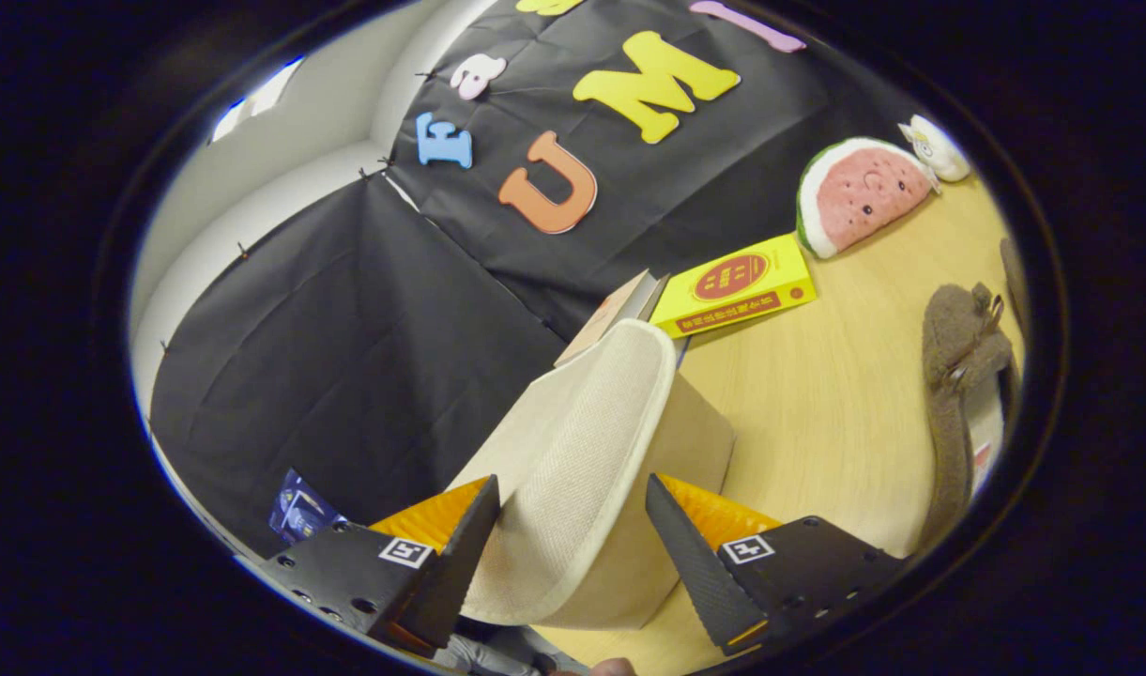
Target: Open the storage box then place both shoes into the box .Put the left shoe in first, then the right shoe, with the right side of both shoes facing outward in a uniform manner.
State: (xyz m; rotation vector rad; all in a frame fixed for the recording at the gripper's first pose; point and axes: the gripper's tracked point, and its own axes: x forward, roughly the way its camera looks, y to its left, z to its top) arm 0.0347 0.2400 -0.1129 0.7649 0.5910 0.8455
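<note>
**Lid lifted over pale wood table**

Stood on the light wooden tabletop (845,394), against black cloth wall (347,357): a beige woven fabric storage box (695,441), its lid (582,451) raised between the spread gripper (573,521) fingers, contact unclear. Beyond lay a brown fuzzy shoe (957,376), watermelon-slice plush (854,192), yellow book (737,282).

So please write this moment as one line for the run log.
step: opening box | claw: open, fingers either side of raised beige box lid, contact unclear | brown shoe: on table, beyond fingers | shoes in box: not yet
</note>
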